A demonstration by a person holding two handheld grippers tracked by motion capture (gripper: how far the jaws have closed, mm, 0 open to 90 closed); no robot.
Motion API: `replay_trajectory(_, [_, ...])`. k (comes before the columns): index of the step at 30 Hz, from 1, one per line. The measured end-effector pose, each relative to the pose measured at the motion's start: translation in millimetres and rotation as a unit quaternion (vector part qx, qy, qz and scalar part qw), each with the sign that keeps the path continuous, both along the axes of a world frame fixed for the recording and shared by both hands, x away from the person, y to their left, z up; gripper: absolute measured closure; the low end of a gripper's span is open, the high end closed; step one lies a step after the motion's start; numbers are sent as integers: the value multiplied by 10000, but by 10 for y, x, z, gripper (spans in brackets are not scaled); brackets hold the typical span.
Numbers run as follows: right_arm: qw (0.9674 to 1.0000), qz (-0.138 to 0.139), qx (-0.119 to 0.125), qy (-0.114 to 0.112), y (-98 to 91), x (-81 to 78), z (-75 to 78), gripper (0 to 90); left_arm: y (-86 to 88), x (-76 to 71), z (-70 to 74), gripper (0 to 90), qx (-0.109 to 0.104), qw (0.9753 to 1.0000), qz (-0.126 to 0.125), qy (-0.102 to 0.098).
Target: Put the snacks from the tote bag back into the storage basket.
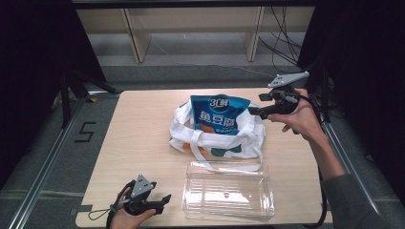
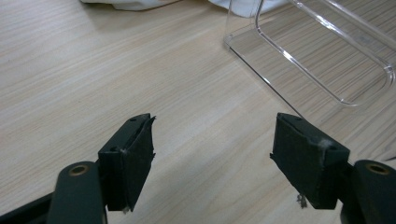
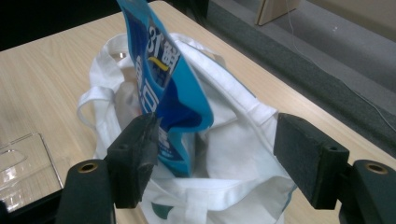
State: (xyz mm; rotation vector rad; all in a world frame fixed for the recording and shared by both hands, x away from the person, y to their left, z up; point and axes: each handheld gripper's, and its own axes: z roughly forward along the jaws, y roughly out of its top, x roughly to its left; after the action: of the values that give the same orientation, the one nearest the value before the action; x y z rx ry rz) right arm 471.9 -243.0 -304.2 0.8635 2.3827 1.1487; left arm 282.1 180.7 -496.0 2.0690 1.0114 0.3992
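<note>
The blue packet [image 1: 218, 114] stands upright in the white bag [image 1: 248, 138], its lower half sunk inside and its top sticking well out above the rim. That bag sits mid-table, toward the far side, straps flopped loose toward the near edge. So the packing looks done for this item, or very nearly: the packet is in, but not pushed down.

The right gripper [image 1: 255, 110] hangs at the right of the bag, up off the table, pointing left at the packet. In the right gripper view its jaws stand wide apart, nothing pinched; the packet [image 3: 163, 88] passes behind the left jaw, the bag's [image 3: 238, 135] cloth fills the gap below, and neither pad presses on either. Released, then.

The left gripper [image 1: 165, 199] waits low at the near left corner, just left of the clear tray [image 1: 229, 191]. Its own view shows bare tabletop between spread jaws, with the tray's [image 2: 327, 60] corner off to the far right. Empty-handed too.

The tray looks empty, lying near the front edge, just near of the bag straps. What's left, by my reading: settle the packet deeper, perhaps, and gather the straps. No other loose goods sit on the table [image 1: 138, 124].
</note>
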Motion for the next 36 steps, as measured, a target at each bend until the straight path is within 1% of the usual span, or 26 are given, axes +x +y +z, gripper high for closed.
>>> replay_trajectory(1, [10000,-6,63,-51,12,14,10,326,1,-3,0,285,25,10000,13,6])
replay_trajectory(2, [10000,30,-4,15,19,33,27,325,-11,-9,-12,285,-67,9999,77,10])
replay_trajectory(3, [10000,9,-47,29,30,46,38,325,-6,-17,-5,286,-25,10000,41,77])
replay_trajectory(4, [10000,9,-30,-19,44,70,43,326,-15,-21,-13,285,-85,9999,79,65])
replay_trajectory(5, [10000,32,-63,47,53,80,67,328,-12,-20,-12,285,-40,10000,80,37])
replay_trajectory(8, [9999,109,-103,50,108,111,110,334,-11,-28,-14,286,-34,9999,82,68])
replay_trajectory(9, [9999,118,-123,3,125,120,121,336,4,-26,-13,286,33,10000,-13,18])
replay_trajectory(10, [9998,112,-137,-28,155,131,137,339,1,-27,-17,286,6,10000,12,5])
replay_trajectory(11, [9997,164,-184,-3,181,139,156,340,-2,-29,-21,286,-16,10000,37,16])
replay_trajectory(12, [9995,198,-249,31,206,140,178,342,7,-30,-15,286,41,10000,7,37])
replay_trajectory(13, [9995,205,-218,-34,236,153,173,346,11,-32,-13,286,64,10000,-8,36])
replay_trajectory(14, [9991,284,-298,55,268,165,190,351,10,-36,-14,286,57,10000,11,46])
replay_trajectory(15, [9991,274,-324,28,291,181,196,351,3,-42,-20,286,25,10000,59,46])
replay_trajectory(17, [9986,348,-408,25,359,220,208,364,4,-47,-23,287,3,10000,18,33])
replay_trajectory(18, [9983,384,-439,72,383,230,215,366,6,-49,-25,287,2,10000,18,37])
replay_trajectory(19, [9982,381,-457,15,428,251,211,368,6,-52,-27,287,-6,10000,32,53])
replay_trajectory(20, [9977,411,-534,31,465,260,217,376,7,-53,-34,287,-20,10000,34,22])
replay_trajectory(23, [9961,554,-672,111,571,293,246,402,18,-52,-28,288,47,10000,-11,69])
replay_trajectory(26, [9947,654,-783,102,666,344,250,437,11,-56,-39,289,-28,10000,6,21])
replay_trajectory(28, [9937,690,-859,218,726,368,260,459,10,-56,-43,289,-43,10000,12,-3])
replay_trajectory(29, [9938,674,-865,210,761,376,251,471,12,-57,-39,289,-22,10000,12,5])
replay_trajectory(30, [9925,771,-923,224,788,395,249,483,15,-60,-36,289,0,10000,4,3])
replay_trajectory(32, [9911,830,-1010,236,837,414,244,517,23,-59,-31,289,46,10000,-49,17])
replay_trajectory(33, [9918,740,-986,326,868,413,239,535,16,-67,-33,289,10,10000,-15,81])
replay_trajectory(34, [9894,918,-1093,273,895,445,231,551,22,-62,-31,289,70,9999,-81,15])
replay_trajectory(36, [9886,951,-1134,290,940,470,217,598,20,-66,-26,289,86,9999,-89,43])
